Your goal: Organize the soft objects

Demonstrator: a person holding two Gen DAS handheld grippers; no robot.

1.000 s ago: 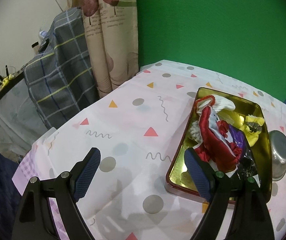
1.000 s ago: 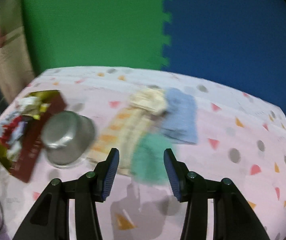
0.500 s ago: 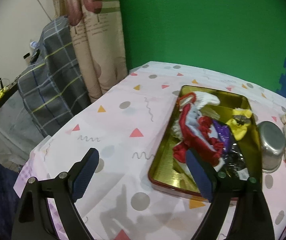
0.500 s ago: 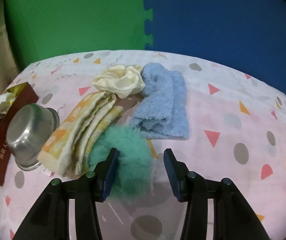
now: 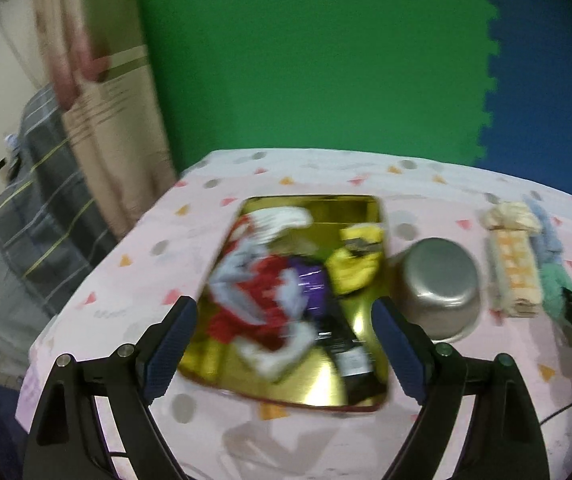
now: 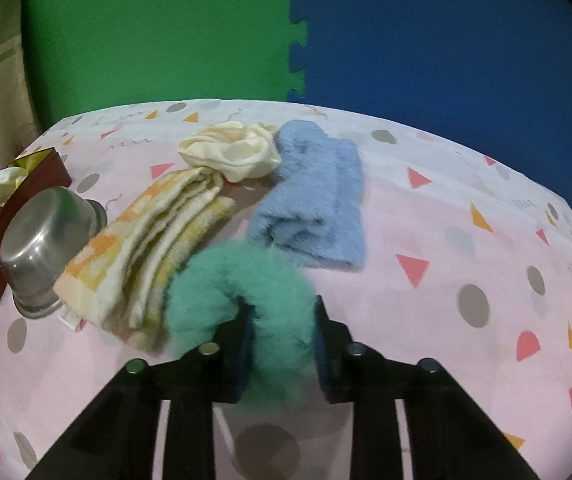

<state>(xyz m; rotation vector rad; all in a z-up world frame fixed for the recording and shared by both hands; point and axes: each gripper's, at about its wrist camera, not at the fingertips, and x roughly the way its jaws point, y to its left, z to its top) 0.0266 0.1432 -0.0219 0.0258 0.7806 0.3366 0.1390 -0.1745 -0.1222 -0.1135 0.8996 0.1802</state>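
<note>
Since half a second ago, our right hand-held gripper [image 6: 282, 344] has closed on the green scrunchie [image 6: 242, 280], lifting it off the counter [image 6: 446, 240] beside the towels, likely bound for the tin [image 5: 310, 208]. Our left hand-held gripper [image 5: 284, 344] waits wide open, empty, over it.

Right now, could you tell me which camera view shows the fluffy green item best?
The right wrist view: the fluffy green item fills the centre, pinched between the right gripper fingers. The left wrist view catches only a blurred green sliver at its right edge.
</note>
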